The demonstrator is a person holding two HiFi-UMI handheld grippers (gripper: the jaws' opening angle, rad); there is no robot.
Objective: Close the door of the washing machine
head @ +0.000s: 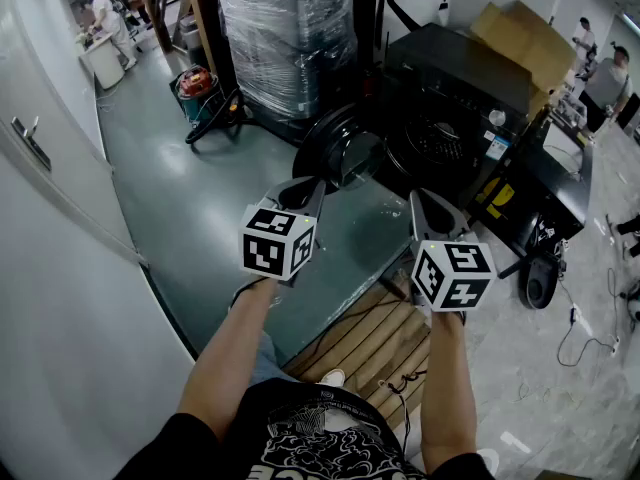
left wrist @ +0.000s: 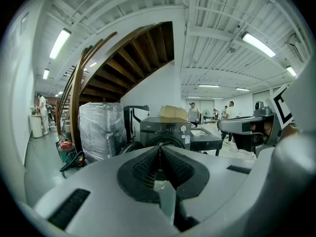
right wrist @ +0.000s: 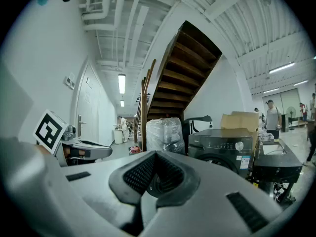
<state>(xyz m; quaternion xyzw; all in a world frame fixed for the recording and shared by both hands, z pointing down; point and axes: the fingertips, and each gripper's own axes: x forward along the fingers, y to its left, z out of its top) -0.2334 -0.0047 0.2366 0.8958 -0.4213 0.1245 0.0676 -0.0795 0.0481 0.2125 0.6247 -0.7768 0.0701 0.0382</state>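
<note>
The black washing machine (head: 455, 78) stands at the upper right of the head view, its round door (head: 345, 158) swung open to the left over the green floor. My left gripper (head: 316, 188) is held short of the door with its jaws shut and nothing between them. My right gripper (head: 420, 203) hovers beside it, nearer the machine's front, and its jaws also meet, empty. In the left gripper view the machine (left wrist: 165, 130) shows straight ahead beyond the shut left gripper (left wrist: 159, 149). In the right gripper view the machine (right wrist: 222, 147) lies right of the right gripper (right wrist: 155, 154).
A plastic-wrapped stack (head: 285, 38) stands behind the open door, with a red canister (head: 197, 83) to its left. A cardboard box (head: 525, 33) sits behind the machine and a black cart (head: 545, 183) to its right. A wooden pallet (head: 375, 333) lies underfoot. A white wall (head: 40, 218) runs along the left.
</note>
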